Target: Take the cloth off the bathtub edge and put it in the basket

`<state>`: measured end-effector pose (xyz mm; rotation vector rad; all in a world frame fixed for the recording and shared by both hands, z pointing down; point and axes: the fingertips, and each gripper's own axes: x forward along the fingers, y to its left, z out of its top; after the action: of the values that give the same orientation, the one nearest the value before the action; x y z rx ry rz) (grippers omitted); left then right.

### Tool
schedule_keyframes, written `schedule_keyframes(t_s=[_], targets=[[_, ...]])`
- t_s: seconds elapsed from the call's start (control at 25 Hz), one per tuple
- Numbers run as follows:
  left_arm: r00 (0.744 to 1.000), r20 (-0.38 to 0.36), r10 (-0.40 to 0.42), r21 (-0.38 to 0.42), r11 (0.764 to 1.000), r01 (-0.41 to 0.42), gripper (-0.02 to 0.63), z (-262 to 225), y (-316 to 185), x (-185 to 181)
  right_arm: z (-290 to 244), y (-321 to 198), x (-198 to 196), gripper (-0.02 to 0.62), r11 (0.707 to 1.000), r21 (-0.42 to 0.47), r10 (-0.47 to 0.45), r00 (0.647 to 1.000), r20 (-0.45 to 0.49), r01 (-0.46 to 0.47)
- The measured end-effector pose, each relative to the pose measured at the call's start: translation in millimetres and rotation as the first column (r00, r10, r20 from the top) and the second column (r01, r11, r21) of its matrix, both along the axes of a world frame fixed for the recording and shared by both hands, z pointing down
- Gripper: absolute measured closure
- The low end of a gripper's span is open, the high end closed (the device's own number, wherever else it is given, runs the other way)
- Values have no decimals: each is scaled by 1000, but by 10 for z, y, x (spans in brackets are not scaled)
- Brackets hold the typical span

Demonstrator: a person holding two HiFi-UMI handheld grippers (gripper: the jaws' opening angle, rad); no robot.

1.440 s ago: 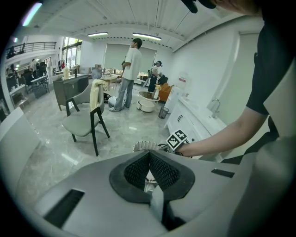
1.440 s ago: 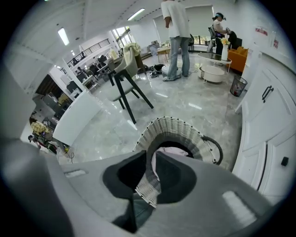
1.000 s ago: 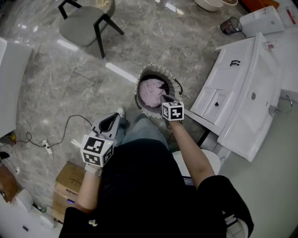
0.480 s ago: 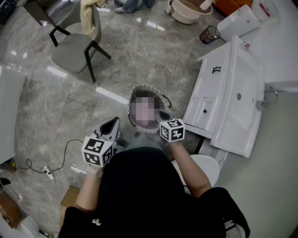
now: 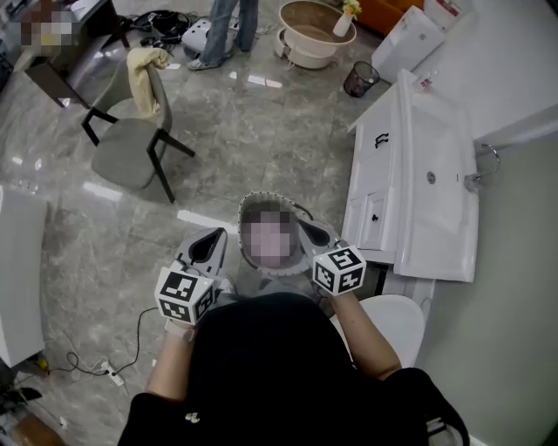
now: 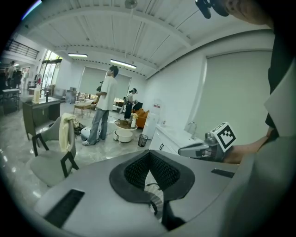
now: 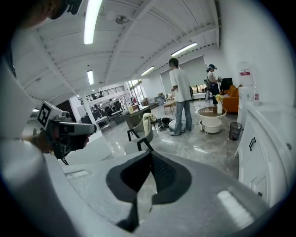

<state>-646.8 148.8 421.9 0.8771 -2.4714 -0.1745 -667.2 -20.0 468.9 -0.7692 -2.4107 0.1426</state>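
Note:
The round basket (image 5: 248, 212) stands on the stone floor just ahead of the person's knees. A blur patch covers its inside, where a pink tone shows. My left gripper (image 5: 217, 233) hangs shut and empty beside the basket's left rim. Over the right rim my right gripper (image 5: 302, 223) is shut too, with nothing in it. In the left gripper view my left gripper (image 6: 149, 152) has its jaws pressed together, and the right gripper (image 6: 182, 150) shows level to the right. The right gripper view shows my right gripper (image 7: 150, 153) with its jaws closed on air, pointing across the room.
A white vanity with a sink (image 5: 433, 196) stands close on the right, a toilet (image 5: 394, 320) nearer. A grey chair with a yellow cloth (image 5: 131, 144) is at far left. Beyond are a bin (image 5: 359, 78), a round tub (image 5: 316, 30) and a standing person (image 5: 228, 26). A cable (image 5: 118, 370) lies at left.
The right gripper has come up out of the basket, leaving the pink cloth inside. Both grippers now point level, and the head view has swung up toward the room.

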Motion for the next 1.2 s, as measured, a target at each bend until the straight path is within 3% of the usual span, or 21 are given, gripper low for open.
schedule_keyframes(t_s=[0.24,0.72,1.08,1.2], targets=[[989,126,80,-25,997,-78,592,-468,-165,-120,-756,-77,-63,598,999,-52,21,990,139,-14],[943,315,112,-1,993,-117,592,-1301,-301,-262,-1740,-195,-125,598,996,-82,53,937,346,-26],[941,326,86,32,994,-102,592,-1569,-393,-211,-2063,-195,-47,598,996,-89,46,905,423,-9],[924,367,111,2,993,-120,592,-1531,-382,-202,-2083,-201,-12,598,995,-99,49,902,429,-8]])
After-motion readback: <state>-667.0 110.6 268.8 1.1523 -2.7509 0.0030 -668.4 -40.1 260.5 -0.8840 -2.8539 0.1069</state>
